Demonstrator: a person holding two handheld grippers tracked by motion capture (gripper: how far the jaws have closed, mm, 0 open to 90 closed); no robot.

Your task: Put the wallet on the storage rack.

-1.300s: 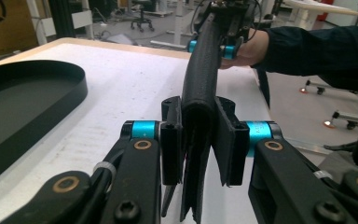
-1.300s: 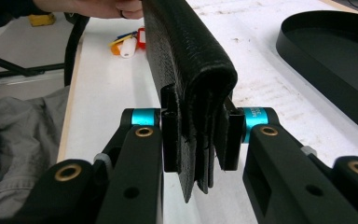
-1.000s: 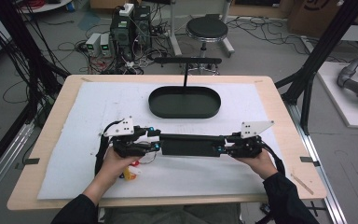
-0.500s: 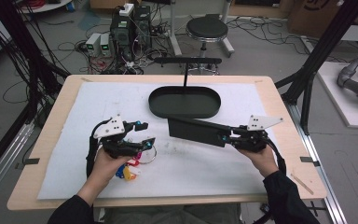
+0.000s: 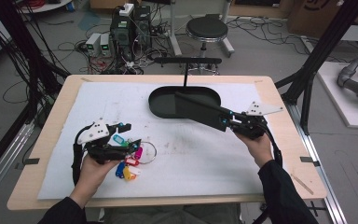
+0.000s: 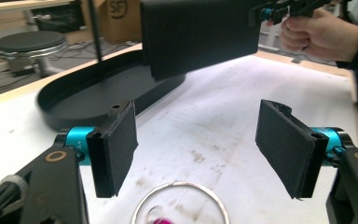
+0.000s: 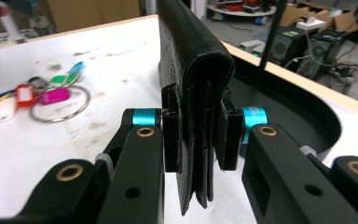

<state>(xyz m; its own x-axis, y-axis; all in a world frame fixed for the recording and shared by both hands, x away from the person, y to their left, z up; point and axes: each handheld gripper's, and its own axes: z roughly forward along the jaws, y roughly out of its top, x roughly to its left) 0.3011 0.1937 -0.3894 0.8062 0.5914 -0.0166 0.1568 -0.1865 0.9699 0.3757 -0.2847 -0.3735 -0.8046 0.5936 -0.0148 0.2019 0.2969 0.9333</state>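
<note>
high view shows a light wooden desk [image 5: 42, 184] covered by a white, lightly stained mat [image 5: 205, 163], with a shallow black oval tray [image 5: 161, 105] on a thin upright post sitting toward the far edge. next in size is a long flat black leather wallet [image 5: 198, 111], lifted off the mat and slanting from the right hand-held gripper [image 5: 227, 121] up toward the tray, its far end hanging over the tray's right half. in the right gripper view the wallet [image 7: 193, 93] stands on edge between the two black jaws, which are pinched tight on its folded end, the tray [image 7: 317, 119] just behind it. the left hand-held gripper [image 5: 129, 136] rests low over the near left part of the mat, well apart from the wallet; in the left gripper view its jaws are spread wide with nothing between them. just below it lies a bunch of coloured plastic key tags on a thin metal ring [image 5: 130, 161], with the ring [image 6: 181, 204] showing just under the spread jaws.
</note>
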